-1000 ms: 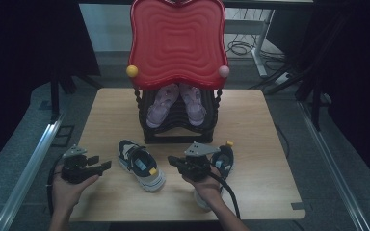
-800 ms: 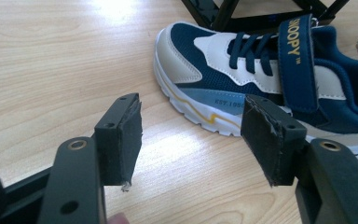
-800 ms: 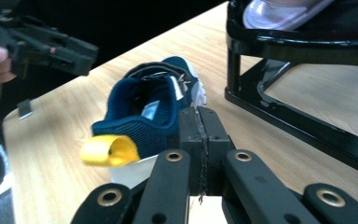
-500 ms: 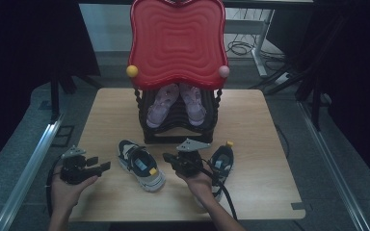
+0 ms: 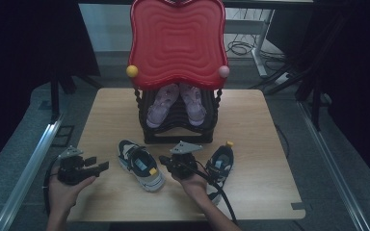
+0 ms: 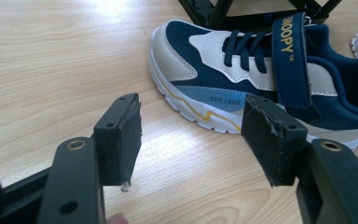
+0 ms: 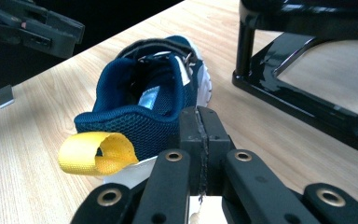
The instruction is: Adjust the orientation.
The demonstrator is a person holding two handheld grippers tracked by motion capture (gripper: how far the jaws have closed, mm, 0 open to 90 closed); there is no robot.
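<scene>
The desk [image 5: 250, 120] is light wood with a fine grain, and it stands on a grey floor [image 5: 14, 144] in a dark room. A metal rail [image 5: 29, 168] runs along the floor on the left.

Near the front left corner of the desk, a hand holds the left gripper [image 5: 94, 167]. Its fingers [image 6: 121, 135] are spread wide apart with nothing between them. They point at the left shoe [image 5: 140, 164], which lies just to the right, near the front edge. This shoe is navy, white and cream, with a blue strap.

Next comes the right gripper [image 5: 166, 160], close to the middle of the front edge. Its fingers [image 7: 200, 135] are pressed tight together and hold nothing. They sit right at the heel of the left shoe, beside its yellow pull loop [image 7: 95, 154].

The right shoe [image 5: 219, 166] lies just right of that hand.

At the back middle of the desk stands a black rack [image 5: 178, 134] with a pair of pink shoes [image 5: 176, 103] inside. A wavy red board [image 5: 177, 43] leans over it. Cables [image 5: 243, 48] lie on the floor far behind, to the right.
</scene>
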